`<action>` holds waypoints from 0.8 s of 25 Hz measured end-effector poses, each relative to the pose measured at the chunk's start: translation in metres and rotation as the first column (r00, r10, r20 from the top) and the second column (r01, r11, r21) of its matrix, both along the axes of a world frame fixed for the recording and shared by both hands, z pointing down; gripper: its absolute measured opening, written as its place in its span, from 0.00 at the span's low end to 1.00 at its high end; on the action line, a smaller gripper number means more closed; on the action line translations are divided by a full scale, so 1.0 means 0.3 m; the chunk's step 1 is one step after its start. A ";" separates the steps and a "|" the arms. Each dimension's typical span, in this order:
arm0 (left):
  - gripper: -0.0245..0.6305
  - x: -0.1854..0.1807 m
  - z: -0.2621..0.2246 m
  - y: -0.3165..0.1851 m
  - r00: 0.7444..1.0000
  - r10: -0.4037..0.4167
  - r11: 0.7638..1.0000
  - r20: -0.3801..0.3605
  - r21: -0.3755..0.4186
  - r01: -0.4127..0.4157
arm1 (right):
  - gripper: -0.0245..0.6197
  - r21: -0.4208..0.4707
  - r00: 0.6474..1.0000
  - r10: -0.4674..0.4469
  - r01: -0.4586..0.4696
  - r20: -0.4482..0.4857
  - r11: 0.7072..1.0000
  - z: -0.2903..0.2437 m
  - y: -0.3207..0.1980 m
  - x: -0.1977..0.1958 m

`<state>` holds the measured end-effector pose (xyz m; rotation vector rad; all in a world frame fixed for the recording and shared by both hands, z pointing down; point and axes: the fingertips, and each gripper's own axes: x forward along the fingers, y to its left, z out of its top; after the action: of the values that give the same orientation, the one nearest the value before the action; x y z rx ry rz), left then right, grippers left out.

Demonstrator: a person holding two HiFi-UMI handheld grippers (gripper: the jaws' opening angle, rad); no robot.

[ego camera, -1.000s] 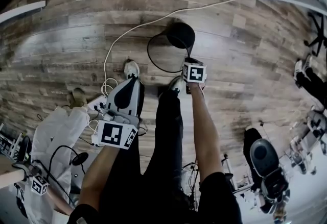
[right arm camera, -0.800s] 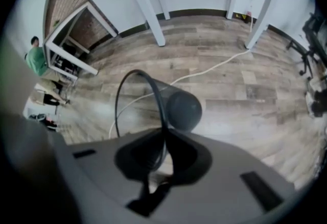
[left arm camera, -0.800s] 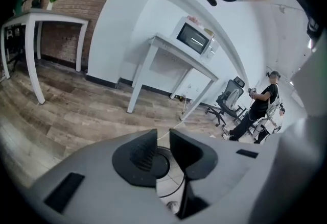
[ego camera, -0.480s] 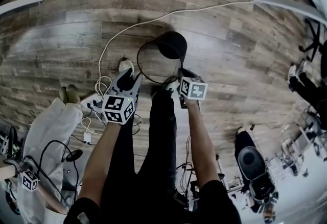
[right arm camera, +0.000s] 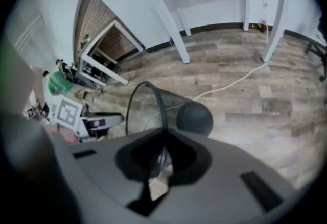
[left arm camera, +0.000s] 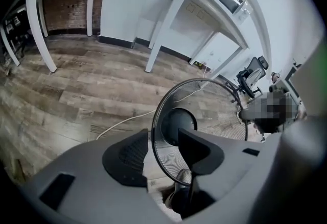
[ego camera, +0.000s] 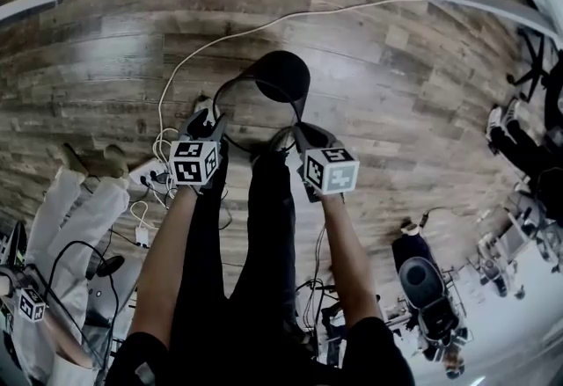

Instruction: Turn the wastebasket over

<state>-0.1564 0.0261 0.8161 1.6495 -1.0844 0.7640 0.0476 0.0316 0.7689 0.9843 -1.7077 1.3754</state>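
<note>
The wastebasket (ego camera: pixel 264 94) is black wire mesh with a solid round base (ego camera: pixel 283 75). It hangs tilted above the wooden floor, mouth towards me. My right gripper (ego camera: pixel 299 136) is shut on the near right part of its rim (right arm camera: pixel 161 116). My left gripper (ego camera: pixel 204 124) is at the rim's left side. Its jaws are opening wide, and the rim wire (left arm camera: pixel 153 139) runs between them without being pressed. In the left gripper view the mesh (left arm camera: pixel 214 110) and base (left arm camera: pixel 179 122) show just past the jaws.
A white cable (ego camera: pixel 264 25) snakes across the floor behind the basket. More cables and a power strip (ego camera: pixel 154 175) lie by my left foot. A person in white trousers (ego camera: pixel 79 208) stands at left. An office chair (ego camera: pixel 429 286) stands at right, and white table legs (left arm camera: pixel 153 49) stand further off.
The right gripper has risen, lifting the wastebasket off the floor and closer to me. The left gripper has come down and forward to the rim's left side, and its jaws have opened.
</note>
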 end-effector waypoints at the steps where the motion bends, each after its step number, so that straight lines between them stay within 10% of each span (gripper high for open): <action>1: 0.36 -0.013 0.010 0.004 1.000 -0.003 1.000 0.014 -0.007 0.003 | 0.12 0.004 1.000 -0.002 0.002 0.009 1.000 -0.017 -0.004 -0.004; 20: 0.15 0.049 0.063 0.037 0.999 0.033 0.999 0.004 -0.040 -0.033 | 0.11 -0.050 0.992 0.114 -0.111 0.057 0.993 0.097 0.039 0.097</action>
<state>-0.1418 0.0372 0.8349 1.6361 -1.0408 0.8060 0.0768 0.0434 0.7981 1.0363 -1.6780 1.5240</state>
